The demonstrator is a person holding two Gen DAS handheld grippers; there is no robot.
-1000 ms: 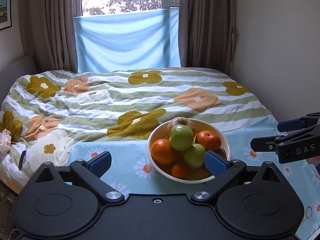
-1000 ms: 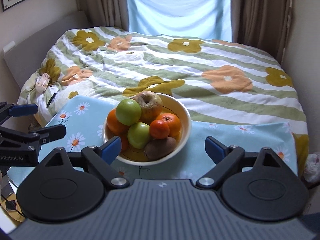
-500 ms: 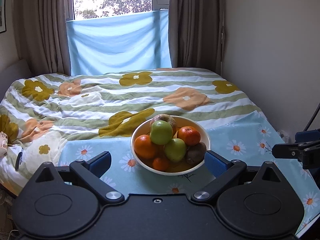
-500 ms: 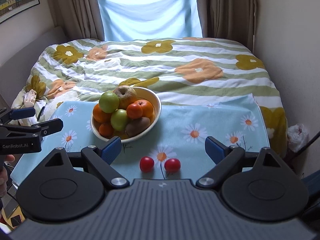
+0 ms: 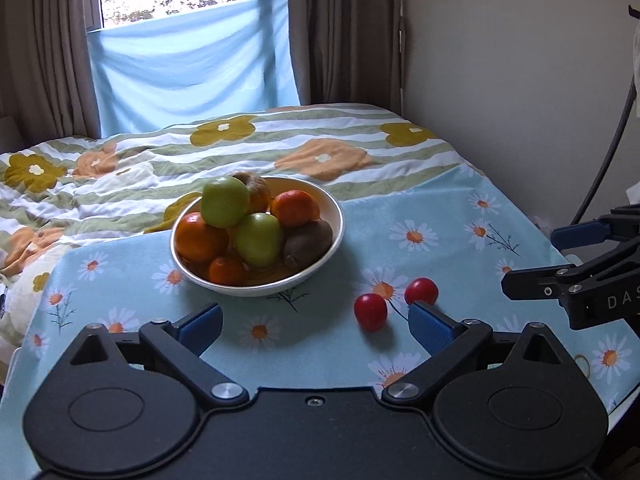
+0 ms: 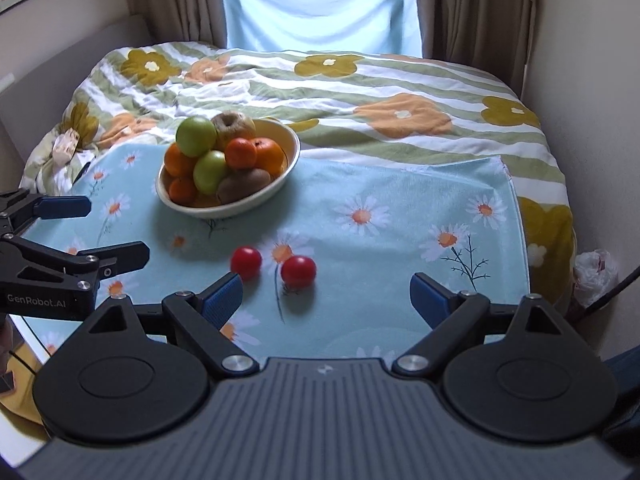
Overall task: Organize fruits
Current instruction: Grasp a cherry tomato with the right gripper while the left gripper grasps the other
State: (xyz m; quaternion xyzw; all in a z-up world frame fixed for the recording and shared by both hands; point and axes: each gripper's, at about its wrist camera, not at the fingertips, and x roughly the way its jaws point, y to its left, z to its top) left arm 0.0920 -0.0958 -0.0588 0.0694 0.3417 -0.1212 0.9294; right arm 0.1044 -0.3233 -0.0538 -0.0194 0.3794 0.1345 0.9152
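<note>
Two black grippers hover over a light-blue daisy-print cloth (image 6: 400,200): the left gripper (image 5: 316,326) and right gripper (image 6: 326,294), both with jaws spread wide, grasping nothing. Toward the cloth's far left sits a cream ceramic bowl (image 6: 280,184) heaped with fruit. Nearer than the bowl lie two small red round fruits (image 6: 298,271), loose on the cloth.

A daisy-print blue cloth (image 6: 400,216) is lying over the near end of a flowered, striped duvet (image 6: 320,88). Brown curtains (image 5: 344,28) are hanging at the far window, flanking a pale blue sheet (image 5: 192,60). A white plastic bag (image 6: 596,276) is sitting at the right.
</note>
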